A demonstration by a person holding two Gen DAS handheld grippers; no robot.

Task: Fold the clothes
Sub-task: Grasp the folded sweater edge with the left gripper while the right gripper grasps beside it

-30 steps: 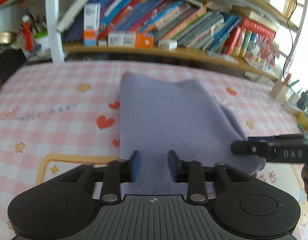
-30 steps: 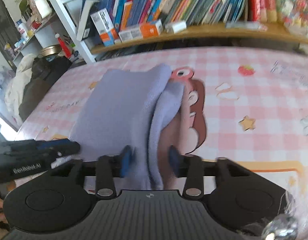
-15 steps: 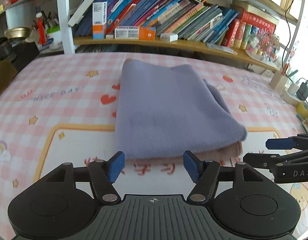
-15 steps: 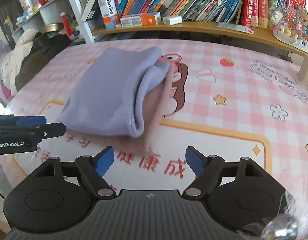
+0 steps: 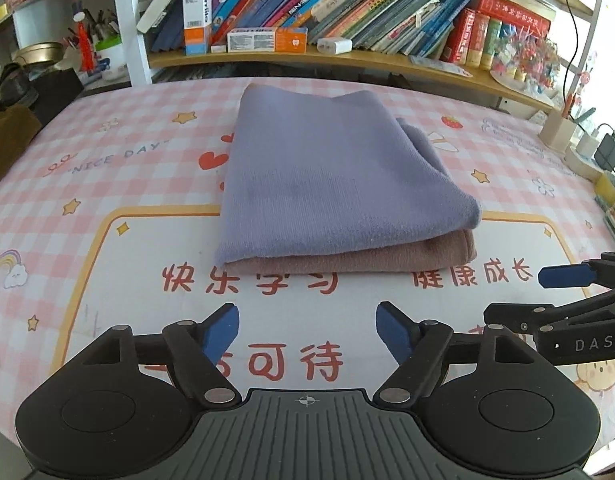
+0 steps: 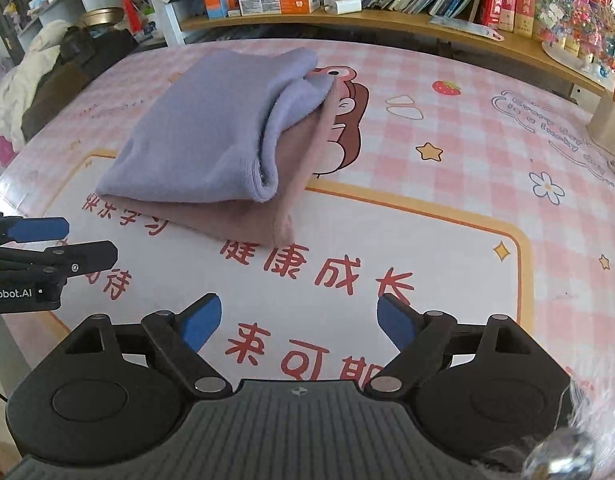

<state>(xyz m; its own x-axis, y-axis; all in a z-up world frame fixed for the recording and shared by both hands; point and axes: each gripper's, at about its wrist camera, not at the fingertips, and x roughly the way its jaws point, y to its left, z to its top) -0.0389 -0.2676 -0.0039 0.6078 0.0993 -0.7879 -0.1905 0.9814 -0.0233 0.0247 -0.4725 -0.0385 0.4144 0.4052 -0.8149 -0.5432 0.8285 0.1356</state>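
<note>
A folded garment (image 5: 331,176), lavender on top with a dusty-pink layer under it, lies flat on the pink checked table mat (image 5: 107,168). In the right wrist view the same garment (image 6: 211,136) shows its open right edge, pink layer sticking out. My left gripper (image 5: 307,330) hangs open near the front of the table, short of the garment, nothing between its blue pads. My right gripper (image 6: 299,320) is open too, held back from the garment's near right corner. Each gripper shows in the other's view: the right gripper (image 5: 563,276) at the right edge, the left gripper (image 6: 39,230) at the left edge.
A wooden shelf (image 5: 347,56) packed with books and boxes runs along the far side of the table. A pen holder (image 5: 557,130) and chargers stand at the far right. Dark bags and cloth (image 6: 47,80) sit off the table's left side.
Both grippers let go of the garment's near edge, opened wide, and drew back toward the table's front. The garment now rests folded flat.
</note>
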